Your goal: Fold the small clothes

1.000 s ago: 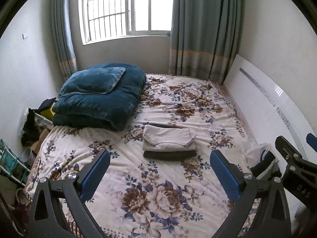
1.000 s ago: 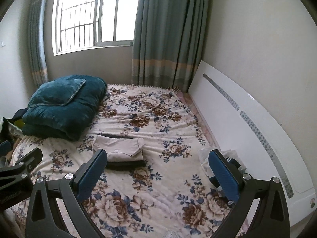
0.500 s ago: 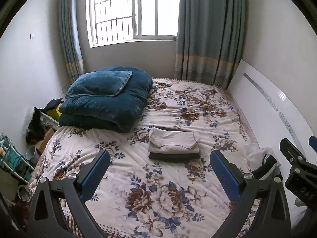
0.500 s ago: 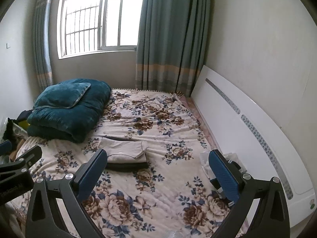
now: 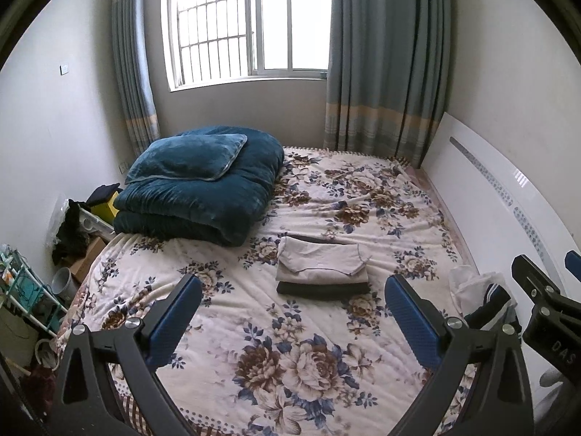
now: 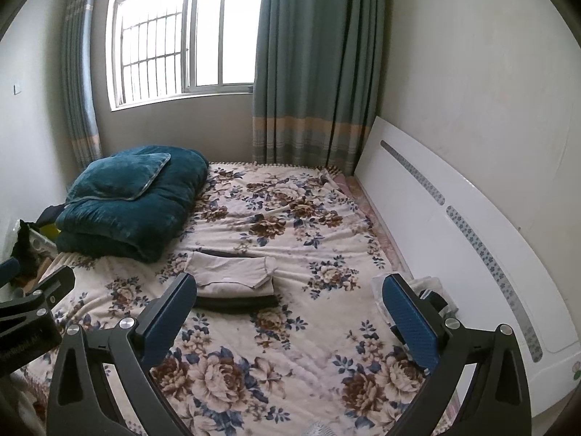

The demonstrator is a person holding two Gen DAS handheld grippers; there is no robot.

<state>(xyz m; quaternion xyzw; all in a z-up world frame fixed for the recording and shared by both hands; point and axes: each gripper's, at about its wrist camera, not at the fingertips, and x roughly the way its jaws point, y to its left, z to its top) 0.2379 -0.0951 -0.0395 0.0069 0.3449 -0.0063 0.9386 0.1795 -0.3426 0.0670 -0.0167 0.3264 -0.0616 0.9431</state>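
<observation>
A folded beige garment [image 5: 321,265] lies on top of a folded dark garment [image 5: 323,288] in the middle of the floral bed [image 5: 290,356]; the stack also shows in the right wrist view [image 6: 232,276]. A loose heap of white and dark clothes [image 5: 483,298] sits at the bed's right edge by the headboard, also seen in the right wrist view [image 6: 432,292]. My left gripper [image 5: 290,323] is open and empty, held back above the bed's near part. My right gripper [image 6: 290,323] is open and empty, to the right of the left one.
A folded teal quilt with a pillow [image 5: 203,189] fills the far left of the bed. A white headboard [image 5: 508,210] runs along the right. Boxes, a rack and clutter [image 5: 43,265] stand on the floor at left. Window and curtains are behind.
Both grippers have drawn back and tilted up from the bed; the folded stack looks farther away and lower in view. Jaws stayed open. The clothes have not moved.
</observation>
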